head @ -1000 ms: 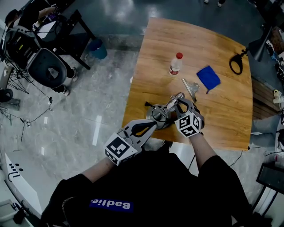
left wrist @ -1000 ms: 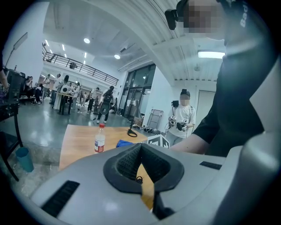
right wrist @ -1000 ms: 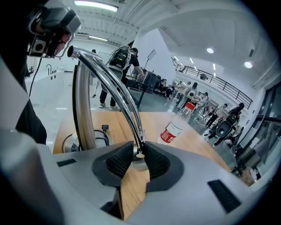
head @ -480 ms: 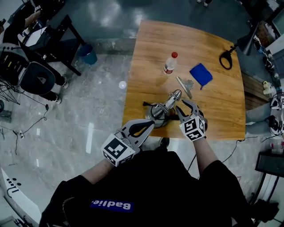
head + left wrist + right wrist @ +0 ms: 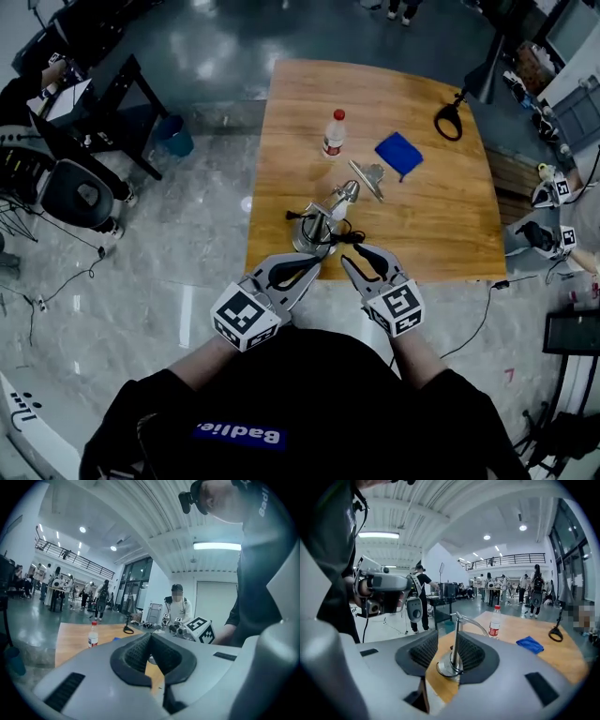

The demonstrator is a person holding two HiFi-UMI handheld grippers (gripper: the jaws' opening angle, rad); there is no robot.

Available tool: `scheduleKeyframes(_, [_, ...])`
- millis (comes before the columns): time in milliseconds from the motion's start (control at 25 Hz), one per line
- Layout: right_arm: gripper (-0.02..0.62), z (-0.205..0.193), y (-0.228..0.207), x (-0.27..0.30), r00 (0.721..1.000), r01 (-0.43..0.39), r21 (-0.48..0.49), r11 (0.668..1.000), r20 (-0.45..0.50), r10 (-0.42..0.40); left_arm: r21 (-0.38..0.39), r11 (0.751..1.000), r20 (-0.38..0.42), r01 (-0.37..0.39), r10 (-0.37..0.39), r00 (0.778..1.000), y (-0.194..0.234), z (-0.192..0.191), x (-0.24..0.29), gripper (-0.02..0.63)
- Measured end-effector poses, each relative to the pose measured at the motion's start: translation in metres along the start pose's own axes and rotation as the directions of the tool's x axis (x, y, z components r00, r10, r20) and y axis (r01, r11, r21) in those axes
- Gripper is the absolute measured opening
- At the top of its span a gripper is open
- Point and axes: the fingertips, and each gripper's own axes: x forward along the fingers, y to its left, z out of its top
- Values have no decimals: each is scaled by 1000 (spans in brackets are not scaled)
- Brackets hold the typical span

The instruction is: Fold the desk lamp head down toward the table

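Note:
A chrome desk lamp (image 5: 314, 232) stands on the wooden table (image 5: 441, 225) near its front edge, its head (image 5: 346, 193) pointing away to the right. In the right gripper view its post (image 5: 454, 637) rises from a round base, and the neck curves over to the right. My right gripper (image 5: 358, 257) is open just off the table edge. Its jaws have just been opening, with nothing gripped between them, and the lamp stands beyond them. My left gripper (image 5: 315, 264) hangs beside it, shut and empty, short of the base.
Farther back on the table are a red-capped plastic bottle (image 5: 333, 134), a blue cloth (image 5: 398, 154), a small metal clip (image 5: 367, 178) and a black loop-shaped tool (image 5: 448, 120). A black cable (image 5: 349, 236) runs from the lamp base. Chairs and stands are on the floor to the left.
My right gripper let go of the lamp's neck, opened and drew back toward me past the table edge. The left gripper also drew back a little from the base.

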Motion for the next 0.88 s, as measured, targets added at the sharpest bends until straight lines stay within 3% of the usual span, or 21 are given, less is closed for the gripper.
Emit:
scheduleKeyframes(200, [132,-9,31,-67,992,-92,62,994,95,86,6,994,-22,-109,109,994,-60,-14,3,9])
scheduleKeyframes(320, [130,-14,47,-111,983,-136,94,986,137,122,-6,991,-31,-133,133,991,-101,-23,6,9])
scheduleKeyframes(480, [98,-6,73,-154,970,-168,123,978,197,142,12,993,-26,-118,118,993,-145,-23,-1,9])
scheduleKeyframes(640, [8,11,104,-171,956,-203,117,972,240,170,20,996,-12,-82,82,997,-167,-22,-21,9])
scheduleKeyframes(880, [6,40,159,-168,940,-232,92,968,277,199,64,998,12,-25,24,1000,-175,-9,-63,9])
